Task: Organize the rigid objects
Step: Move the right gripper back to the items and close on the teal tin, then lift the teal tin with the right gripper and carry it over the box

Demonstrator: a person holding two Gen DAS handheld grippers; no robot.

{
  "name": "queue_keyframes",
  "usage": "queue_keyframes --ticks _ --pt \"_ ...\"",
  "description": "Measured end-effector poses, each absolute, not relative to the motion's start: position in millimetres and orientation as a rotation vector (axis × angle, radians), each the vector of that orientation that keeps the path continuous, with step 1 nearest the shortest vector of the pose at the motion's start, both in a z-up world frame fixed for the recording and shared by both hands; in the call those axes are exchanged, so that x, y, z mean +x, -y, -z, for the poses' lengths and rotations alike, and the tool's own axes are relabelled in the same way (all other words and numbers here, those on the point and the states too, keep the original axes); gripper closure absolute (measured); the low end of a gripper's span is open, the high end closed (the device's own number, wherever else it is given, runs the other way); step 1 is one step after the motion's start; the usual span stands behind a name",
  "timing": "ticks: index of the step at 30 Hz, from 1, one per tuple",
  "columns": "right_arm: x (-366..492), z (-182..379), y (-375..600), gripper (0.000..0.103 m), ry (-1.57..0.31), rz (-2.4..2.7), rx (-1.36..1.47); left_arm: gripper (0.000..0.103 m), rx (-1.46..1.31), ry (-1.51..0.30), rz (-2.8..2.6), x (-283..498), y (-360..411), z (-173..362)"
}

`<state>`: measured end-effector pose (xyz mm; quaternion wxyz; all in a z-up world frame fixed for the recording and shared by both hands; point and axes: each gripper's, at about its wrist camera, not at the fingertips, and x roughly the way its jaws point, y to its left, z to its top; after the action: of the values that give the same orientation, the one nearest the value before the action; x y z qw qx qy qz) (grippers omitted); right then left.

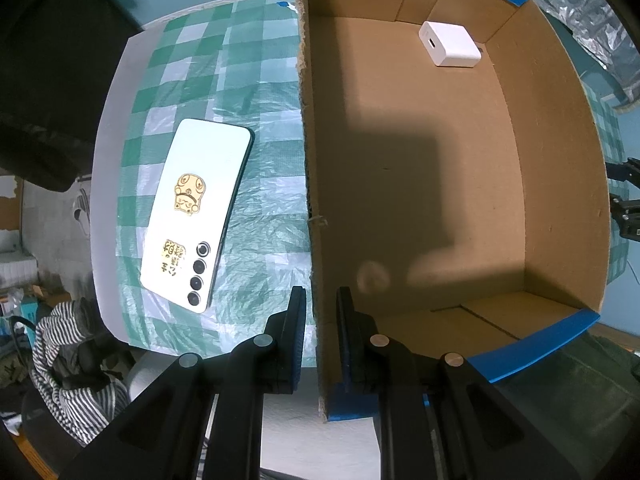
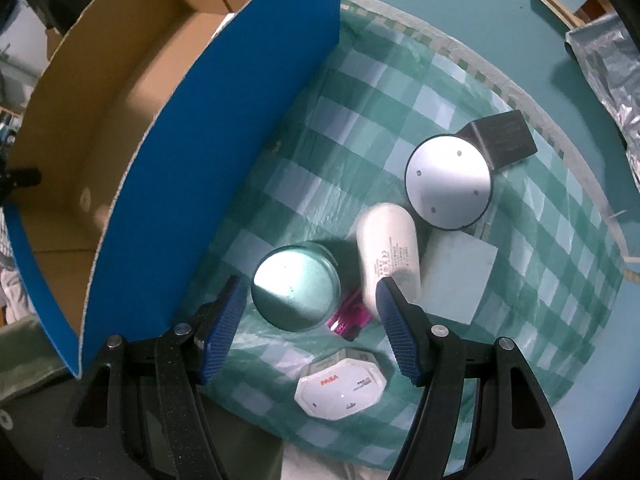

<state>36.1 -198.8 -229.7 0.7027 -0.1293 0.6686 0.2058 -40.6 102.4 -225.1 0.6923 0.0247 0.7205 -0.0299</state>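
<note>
My left gripper [image 1: 321, 300] is shut on the near left wall of the cardboard box [image 1: 308, 168], one finger on each side. The box holds a white charger [image 1: 449, 44] in its far corner. A white phone [image 1: 200, 208] with gold stickers lies face down on the checked cloth left of the box. My right gripper [image 2: 308, 300] is open, just above a round teal-lidded tin [image 2: 296, 288] and a white power bank [image 2: 390, 254]. The box's blue outer wall [image 2: 208, 152] stands left of it.
Near the right gripper lie a pink object [image 2: 347, 319], a white octagonal case [image 2: 340, 388], a pale square block [image 2: 458, 276], a round grey disc [image 2: 448, 182] and a dark card [image 2: 502, 138]. Silver foil [image 2: 612, 76] lies at far right. Striped clothing [image 1: 68, 368] hangs off the table's left.
</note>
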Motion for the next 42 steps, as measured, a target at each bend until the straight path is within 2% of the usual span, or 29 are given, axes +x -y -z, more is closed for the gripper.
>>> queue_keyframes --ticks 4,7,13,18,28,42 --pt "34.9 233.2 194.1 0.035 -1.479 -0.46 -0.301 0.088 0.054 -1.611 0.064 -40.1 -101.7 225.5" --pt "35.4 237.3 191.1 0.046 -1.482 -0.457 -0.323 0.088 0.056 -1.612 0.066 -40.4 -101.5 225.7" --pt "34.3 246.2 186.6 0.048 -1.499 -0.469 -0.339 0.088 0.054 -1.613 0.065 -41.2 -101.5 226.2" --pt "36.0 253.9 176.2 0.056 -1.516 -0.473 -0.341 0.088 0.06 -1.613 0.07 -41.8 -100.7 226.7" --pt "36.1 248.4 178.2 0.059 -1.497 -0.475 -0.308 0.088 0.056 -1.611 0.068 -42.9 -102.1 226.5" --pt "47.3 205.1 183.7 0.059 -1.474 -0.484 -0.277 0.088 0.054 -1.613 0.07 -42.4 -101.6 226.9"
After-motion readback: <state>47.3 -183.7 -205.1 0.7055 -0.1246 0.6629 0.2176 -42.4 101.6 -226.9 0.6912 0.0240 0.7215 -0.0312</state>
